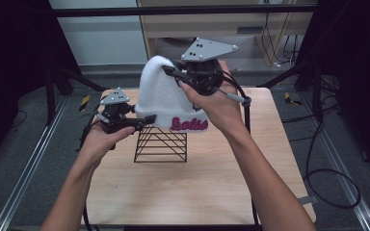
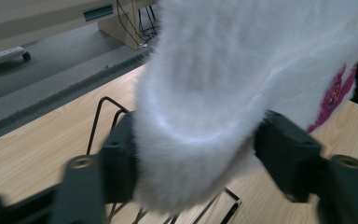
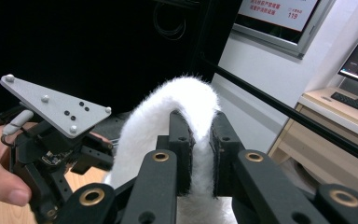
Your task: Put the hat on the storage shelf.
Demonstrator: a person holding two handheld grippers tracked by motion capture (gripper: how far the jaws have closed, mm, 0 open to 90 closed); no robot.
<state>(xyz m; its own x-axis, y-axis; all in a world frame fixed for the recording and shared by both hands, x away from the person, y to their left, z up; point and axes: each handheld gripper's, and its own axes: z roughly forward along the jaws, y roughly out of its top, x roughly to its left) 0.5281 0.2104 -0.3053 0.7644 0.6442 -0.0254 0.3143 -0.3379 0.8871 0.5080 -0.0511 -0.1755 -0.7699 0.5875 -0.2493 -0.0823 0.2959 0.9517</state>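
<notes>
The white hat (image 1: 166, 96) sits at the centre of the high view, draped over the black wire rack (image 1: 160, 144) on the desk (image 1: 197, 187), its pink lettering facing the person. The right gripper (image 1: 169, 71), in the upper middle of the frame, has its jaws clamped on the crown: in the right gripper view the two pads pinch a fold of the fluffy fabric at centre. The left gripper (image 1: 149, 119), at centre left, is at the hat's brim; in the left gripper view the thick rolled cuff lies between its jaws and both pads appear to press into it, though the fluff blurs the contact.

The step looks like lifting the hat clear of the rack, or seating it there; I cannot tell which. Either way it will go best if both hands move together and keep the hat's shape. The cuff is bulky and soft, so the left jaws should bite the roll itself, not loose pile that can slip free. If lifting, raise the brim straight up off the wires first, since knit fabric may snag on the rack's corners and tip the light rack over.

No real container is here. The rack is an open frame, with nothing visible inside it under the hat.
</notes>
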